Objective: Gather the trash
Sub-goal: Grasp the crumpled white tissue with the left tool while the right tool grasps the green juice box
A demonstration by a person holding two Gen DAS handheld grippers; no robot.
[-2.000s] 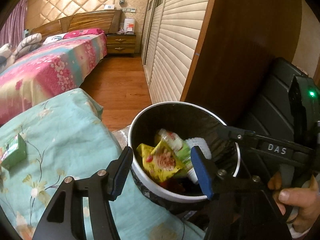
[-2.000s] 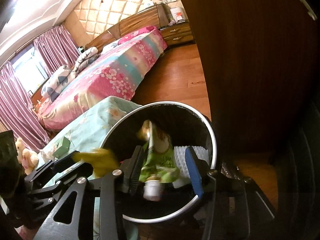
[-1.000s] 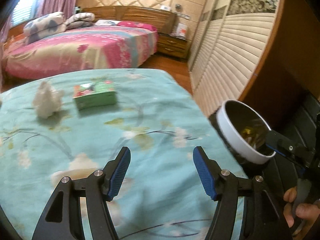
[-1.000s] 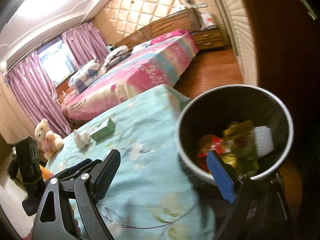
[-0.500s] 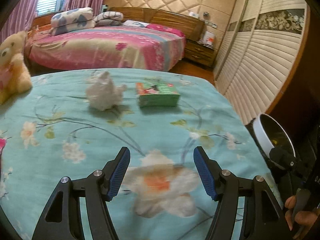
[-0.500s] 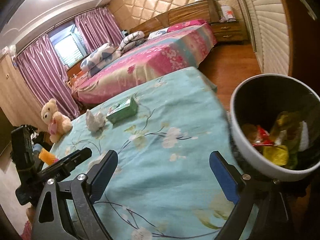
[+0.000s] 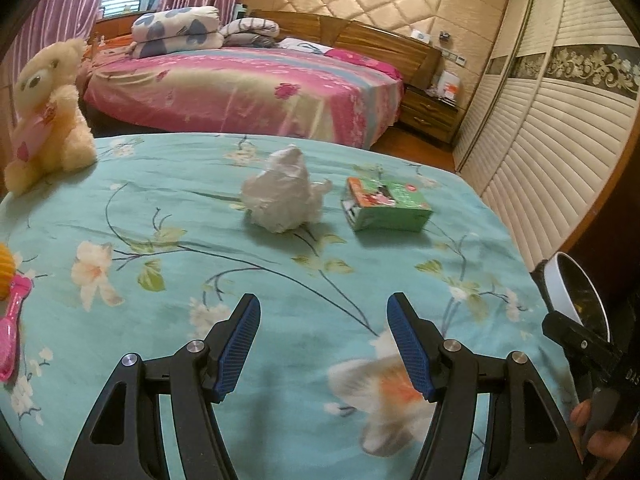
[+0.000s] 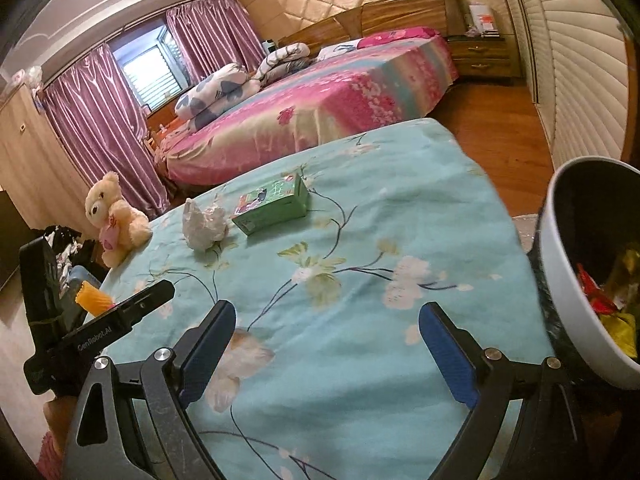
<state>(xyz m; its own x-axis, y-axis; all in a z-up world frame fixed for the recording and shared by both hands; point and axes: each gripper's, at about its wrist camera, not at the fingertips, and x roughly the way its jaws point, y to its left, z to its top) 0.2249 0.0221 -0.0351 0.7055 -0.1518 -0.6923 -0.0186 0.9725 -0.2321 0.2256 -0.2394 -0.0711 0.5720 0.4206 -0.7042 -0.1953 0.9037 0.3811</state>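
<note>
A crumpled white paper wad (image 7: 282, 196) (image 8: 202, 224) and a green carton (image 7: 386, 205) (image 8: 272, 204) lie side by side on the teal flowered cloth (image 7: 192, 264) (image 8: 380, 216). My left gripper (image 7: 323, 342) hovers open over the cloth, well short of both, with nothing between its blue pads. My right gripper (image 8: 326, 354) is also open and empty, nearer the cloth's right side. The white-rimmed bin (image 8: 580, 264) (image 7: 568, 284) stands at the right edge with colourful wrappers inside.
A cream teddy bear (image 7: 48, 116) (image 8: 116, 216) sits at the cloth's far left. A pink toy (image 7: 12, 328) and an orange object (image 8: 93, 298) lie near the left edge. Beyond are a pink bed (image 7: 240, 88), wood floor and slatted wardrobe doors (image 7: 552, 152).
Both grippers have swung left, away from the bin and over the cloth. The paper wad and carton have come toward the centre of view. Both stay open and empty.
</note>
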